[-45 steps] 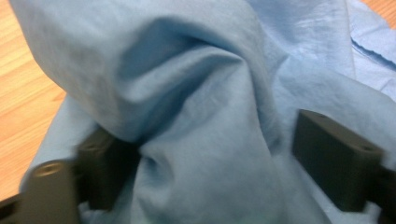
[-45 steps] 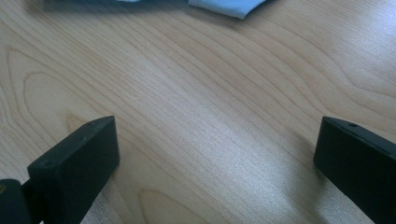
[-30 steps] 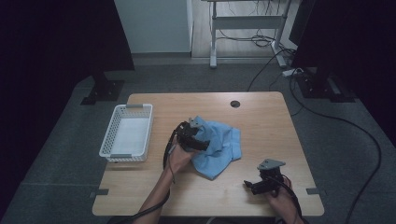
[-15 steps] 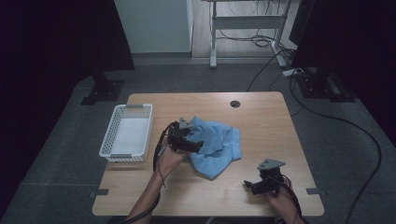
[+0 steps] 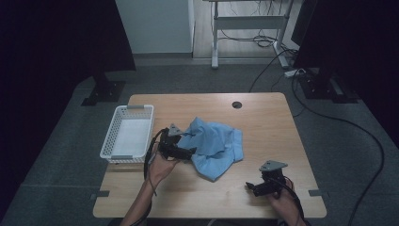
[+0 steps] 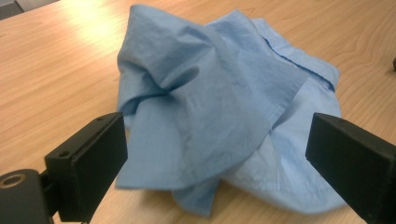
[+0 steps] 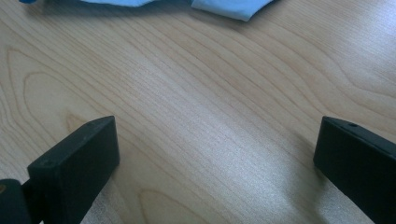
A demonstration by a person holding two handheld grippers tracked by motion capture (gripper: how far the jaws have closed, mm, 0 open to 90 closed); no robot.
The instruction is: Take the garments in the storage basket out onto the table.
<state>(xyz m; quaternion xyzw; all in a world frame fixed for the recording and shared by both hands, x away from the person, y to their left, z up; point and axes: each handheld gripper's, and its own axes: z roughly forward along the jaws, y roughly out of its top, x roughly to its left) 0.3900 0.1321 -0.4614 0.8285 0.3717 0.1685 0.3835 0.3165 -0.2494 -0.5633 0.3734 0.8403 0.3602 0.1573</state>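
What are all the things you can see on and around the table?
cloth: one, light blue, crumpled mid-table
basket: one, white, left side of the table
table: one, pale wood, round hole near the far edge
desk frame: one, grey, on the floor behind
cables: several, black, on the floor at right
left tool: one, black, open, at the cloth's left edge
right tool: one, black, open, over bare wood near the front right
hands: two, at the front edge

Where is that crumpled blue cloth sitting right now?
In the high view the blue cloth lies crumpled near the middle of the wooden table, right of the white basket, with the open left gripper at its left edge.
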